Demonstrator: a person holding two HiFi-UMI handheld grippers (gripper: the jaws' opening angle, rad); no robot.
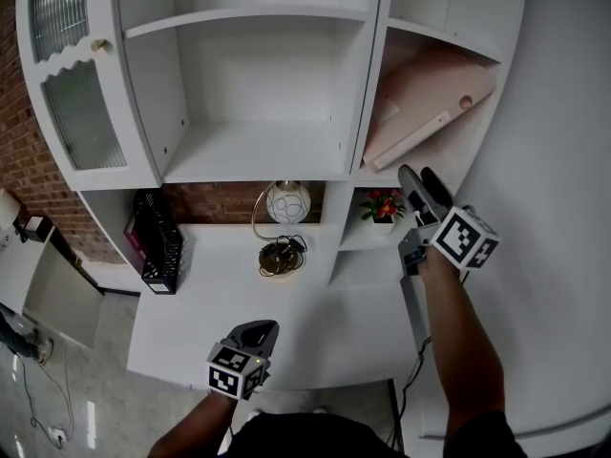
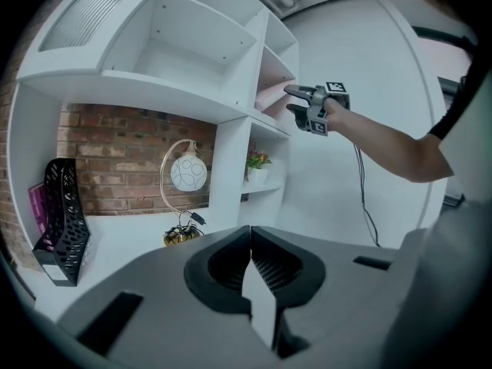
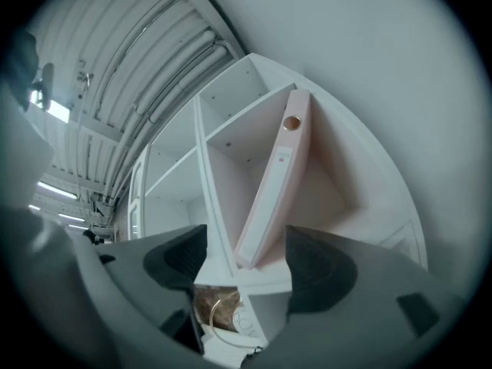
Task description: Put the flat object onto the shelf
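Note:
The flat object is a pale pink folder (image 1: 425, 113) that leans tilted inside the upper right compartment of the white shelf unit (image 1: 258, 151). Its lower edge rests on that shelf board. It also shows in the right gripper view as the pink folder (image 3: 273, 179) and in the left gripper view as a pink folder (image 2: 270, 94). My right gripper (image 1: 417, 175) hovers just in front of and below it, open, with nothing between its fingers (image 3: 246, 241). My left gripper (image 1: 258, 330) stays low over the desk, shut and empty (image 2: 250, 237). The right gripper (image 2: 290, 99) is seen from the left one.
A globe lamp (image 1: 287, 201) with a gold base (image 1: 279, 256) stands in the desk niche. A black file rack (image 1: 158, 241) is at the left, potted flowers (image 1: 382, 205) on the small right shelf. A ribbed-glass cabinet door (image 1: 76, 74) hangs open upper left.

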